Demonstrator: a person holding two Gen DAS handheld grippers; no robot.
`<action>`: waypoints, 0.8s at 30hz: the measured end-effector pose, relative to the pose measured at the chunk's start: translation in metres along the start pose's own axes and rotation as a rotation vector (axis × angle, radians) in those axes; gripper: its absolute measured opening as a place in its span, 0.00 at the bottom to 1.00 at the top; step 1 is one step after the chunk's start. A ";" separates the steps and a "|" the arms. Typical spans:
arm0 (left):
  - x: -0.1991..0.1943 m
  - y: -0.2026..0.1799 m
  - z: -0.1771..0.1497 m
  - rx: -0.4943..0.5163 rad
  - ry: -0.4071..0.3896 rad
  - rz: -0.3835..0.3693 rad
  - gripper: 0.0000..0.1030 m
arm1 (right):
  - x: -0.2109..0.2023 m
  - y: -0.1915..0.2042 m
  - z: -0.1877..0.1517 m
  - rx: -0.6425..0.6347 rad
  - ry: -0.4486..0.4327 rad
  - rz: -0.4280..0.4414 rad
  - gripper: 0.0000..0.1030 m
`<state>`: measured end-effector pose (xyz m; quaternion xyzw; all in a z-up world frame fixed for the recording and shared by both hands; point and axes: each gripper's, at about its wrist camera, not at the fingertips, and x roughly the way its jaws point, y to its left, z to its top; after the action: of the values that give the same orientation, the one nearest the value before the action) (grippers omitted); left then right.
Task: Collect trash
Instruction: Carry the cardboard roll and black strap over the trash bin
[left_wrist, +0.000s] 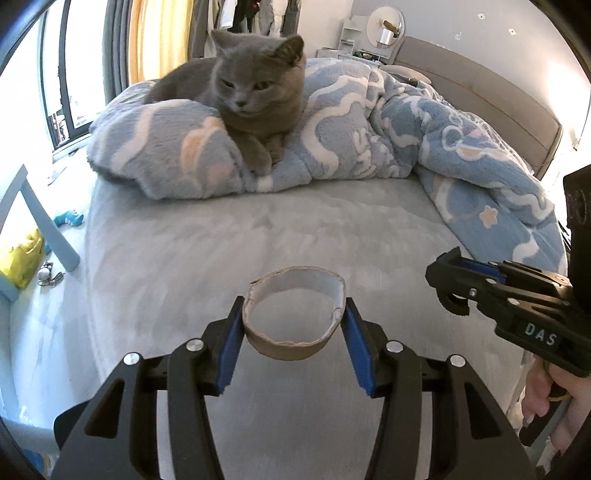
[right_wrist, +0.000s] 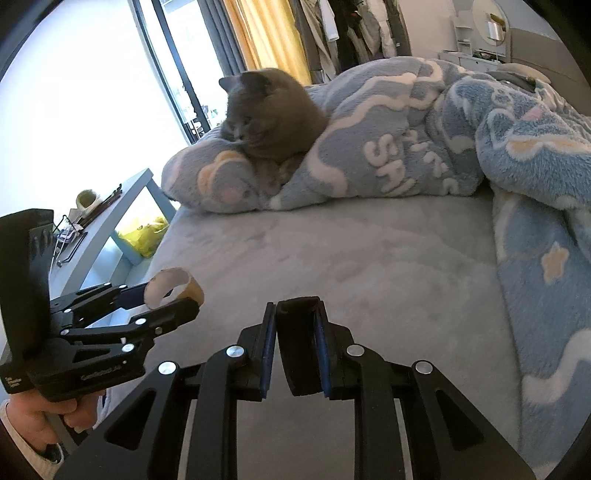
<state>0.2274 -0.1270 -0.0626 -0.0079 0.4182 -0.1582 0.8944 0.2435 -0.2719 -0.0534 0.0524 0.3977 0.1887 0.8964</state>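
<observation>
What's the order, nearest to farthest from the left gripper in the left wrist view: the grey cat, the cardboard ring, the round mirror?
1. Cardboard ring: clamped in the jaws of the left gripper, above the bed sheet.
2. Grey cat: farther up the bed, lying on the blue blanket, left of centre.
3. Round mirror: beyond the bed, upper right.

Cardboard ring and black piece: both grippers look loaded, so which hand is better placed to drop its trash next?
Neither clearly: left gripper clamps the cardboard ring, right gripper the black piece; no bin is visible.
</observation>
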 end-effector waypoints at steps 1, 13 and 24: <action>-0.006 0.001 -0.005 0.001 -0.002 0.004 0.53 | -0.002 0.005 -0.003 -0.002 -0.001 0.003 0.20; -0.064 0.024 -0.054 -0.030 -0.007 0.054 0.53 | -0.024 0.071 -0.030 -0.054 -0.017 0.053 0.20; -0.087 0.062 -0.093 -0.026 0.033 0.104 0.53 | -0.020 0.128 -0.040 -0.090 0.005 0.113 0.20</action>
<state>0.1231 -0.0317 -0.0675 0.0048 0.4349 -0.1058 0.8942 0.1641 -0.1637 -0.0351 0.0338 0.3875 0.2571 0.8846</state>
